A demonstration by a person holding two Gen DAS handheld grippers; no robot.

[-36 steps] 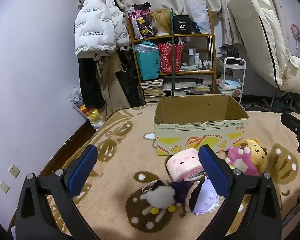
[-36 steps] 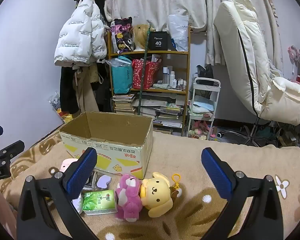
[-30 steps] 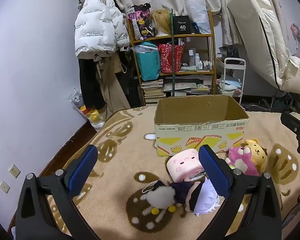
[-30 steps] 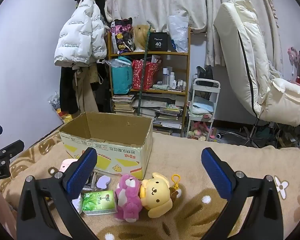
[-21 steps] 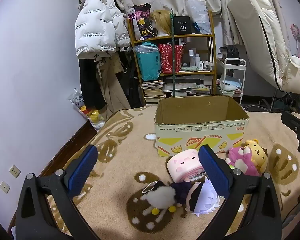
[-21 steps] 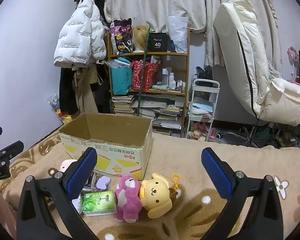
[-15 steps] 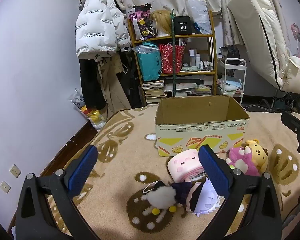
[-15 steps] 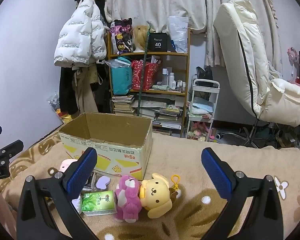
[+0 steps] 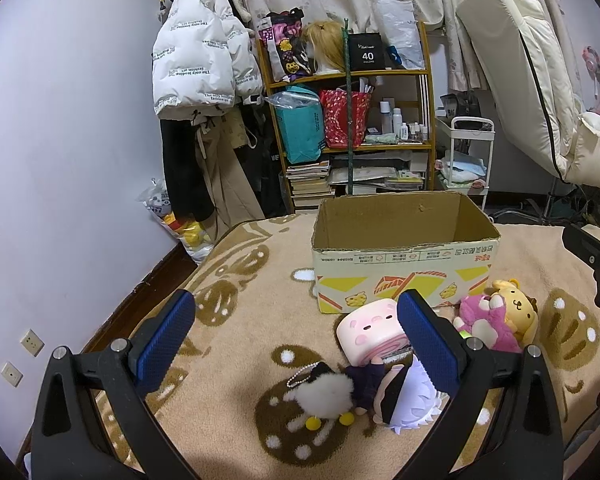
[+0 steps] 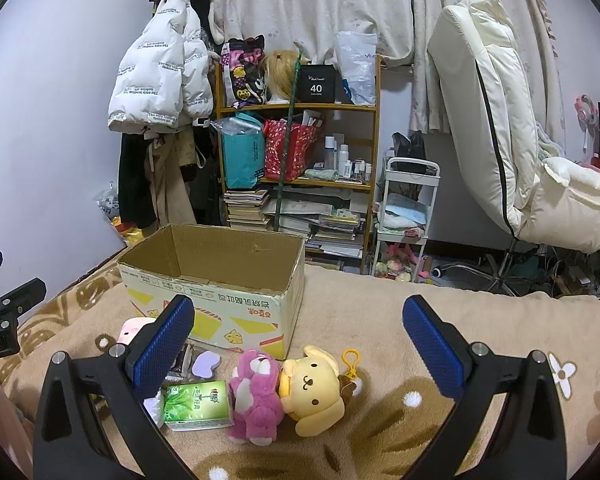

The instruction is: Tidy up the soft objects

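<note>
Nothing has been moved over the last second: both the left gripper [image 9: 296,336] and right gripper [image 10: 298,344] are held wide open, empty; the plush toys [image 10: 284,392] (none boxed yet) lie beside the cardboard box [image 10: 220,300].

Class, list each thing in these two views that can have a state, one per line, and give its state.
cardboard box: open, upright, looks empty.
left gripper: open, holding nothing.
right gripper: open, holding nothing.
pink plush: lying on blanket.
yellow plush: lying beside pink plush, touching.
green tissue pack: lying flat.
</note>
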